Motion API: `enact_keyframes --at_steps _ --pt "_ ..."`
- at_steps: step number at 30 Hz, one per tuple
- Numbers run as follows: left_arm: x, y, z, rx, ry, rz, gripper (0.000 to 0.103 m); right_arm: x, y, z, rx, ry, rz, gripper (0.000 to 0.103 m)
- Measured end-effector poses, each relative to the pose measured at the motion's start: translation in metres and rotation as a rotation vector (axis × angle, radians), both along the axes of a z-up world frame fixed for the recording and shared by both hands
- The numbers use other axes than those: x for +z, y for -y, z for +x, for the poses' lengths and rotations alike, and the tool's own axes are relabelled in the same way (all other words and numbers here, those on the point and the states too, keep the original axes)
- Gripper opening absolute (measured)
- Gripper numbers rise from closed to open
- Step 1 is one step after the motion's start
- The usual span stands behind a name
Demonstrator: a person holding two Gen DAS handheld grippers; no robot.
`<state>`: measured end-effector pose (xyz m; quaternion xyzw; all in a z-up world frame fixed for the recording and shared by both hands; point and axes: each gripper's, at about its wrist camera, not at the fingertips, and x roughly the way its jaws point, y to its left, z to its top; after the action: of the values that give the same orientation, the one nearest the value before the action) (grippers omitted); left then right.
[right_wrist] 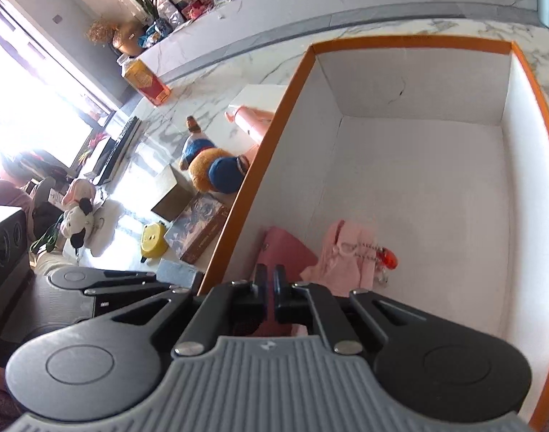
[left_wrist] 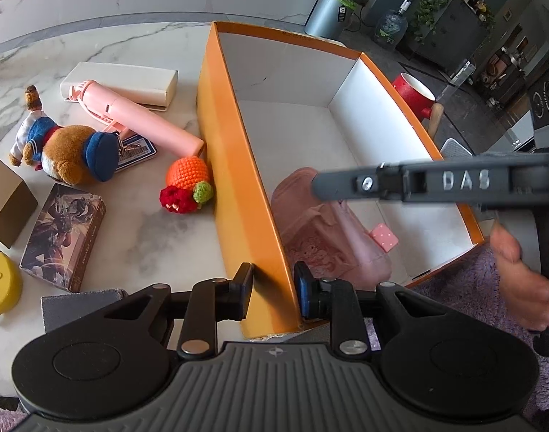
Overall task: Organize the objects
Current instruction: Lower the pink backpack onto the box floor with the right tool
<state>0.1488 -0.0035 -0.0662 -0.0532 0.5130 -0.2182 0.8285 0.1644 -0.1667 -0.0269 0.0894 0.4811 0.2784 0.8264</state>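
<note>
Left wrist view shows the left hand-held gripper (left_wrist: 273,289) clamped on the orange box (left_wrist: 238,165) wall at lower centre, while the right hand-held gripper (right_wrist: 270,297) sits nearly closed over a pink pouch (right_wrist: 287,252).

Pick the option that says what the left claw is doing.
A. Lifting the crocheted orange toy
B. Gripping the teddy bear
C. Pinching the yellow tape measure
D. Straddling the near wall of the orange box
D: the left claw has one finger outside and one inside the orange box, its wall between them; whether the pads press on it is unclear.
</note>
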Motion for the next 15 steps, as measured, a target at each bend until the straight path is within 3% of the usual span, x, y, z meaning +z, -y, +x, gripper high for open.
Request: enact_keyframes --at_steps 1,2,3,4,5,12,14,15 --pt "0.0 0.0 0.0 0.001 -0.001 -0.001 0.029 0.001 0.009 0.003 -0.067 0.012 -0.023 0.037" --pt "0.0 0.0 0.0 0.0 0.0 0.001 0.029 -0.002 0.021 0.009 -0.143 -0.016 -0.064 0.054" --pt "0.0 0.0 0.0 -0.001 0.001 0.004 0.029 -0.009 0.028 0.016 -0.17 -0.067 -0.088 0.064" --pt "0.0 0.001 0.001 -0.002 0.0 0.008 0.029 -0.016 0.034 0.021 -0.165 -0.124 -0.082 0.057" --pt "0.001 0.002 0.001 -0.004 0.001 0.012 0.029 -0.022 0.038 0.023 -0.165 -0.158 -0.088 0.057" --pt "0.001 0.002 0.001 0.0 -0.004 0.019 0.028 -0.037 0.019 0.021 -0.084 -0.163 -0.314 0.05" --pt "0.001 0.002 0.001 -0.002 -0.003 0.022 0.028 -0.044 0.018 0.022 -0.081 -0.186 -0.322 0.033" --pt "0.001 0.003 0.0 -0.003 -0.002 0.023 0.028 -0.047 0.02 0.023 -0.081 -0.204 -0.294 0.02"
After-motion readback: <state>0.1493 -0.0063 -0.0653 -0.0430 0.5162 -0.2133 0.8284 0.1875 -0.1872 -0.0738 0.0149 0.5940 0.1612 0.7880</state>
